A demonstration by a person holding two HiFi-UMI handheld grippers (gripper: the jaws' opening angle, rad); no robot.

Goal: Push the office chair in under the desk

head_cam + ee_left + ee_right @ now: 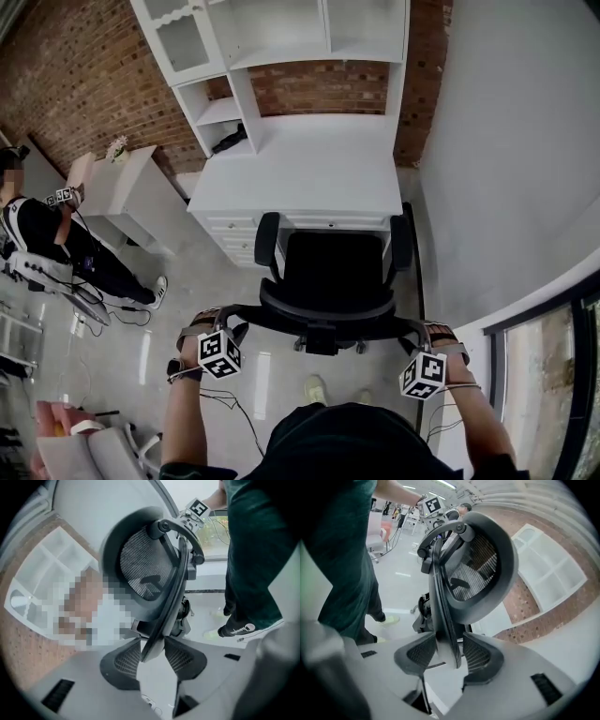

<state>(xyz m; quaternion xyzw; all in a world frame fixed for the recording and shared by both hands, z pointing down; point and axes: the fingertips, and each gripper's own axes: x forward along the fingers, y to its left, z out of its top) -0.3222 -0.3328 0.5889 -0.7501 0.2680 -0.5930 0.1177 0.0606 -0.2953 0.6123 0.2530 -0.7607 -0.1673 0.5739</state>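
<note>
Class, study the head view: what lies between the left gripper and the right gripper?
The office chair's curved backrest fills the stretch from the left gripper to the right gripper; the head view shows this.

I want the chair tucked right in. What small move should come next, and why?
Probably close both grippers on the back frame and nudge it forward: most of the seat shows in front of the desk, and the left gripper and right gripper only straddle the frame's ends, pads not pressing.

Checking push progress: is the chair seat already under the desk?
No, the whole black seat shows uncovered in front of the desk, not beneath its top.
</note>
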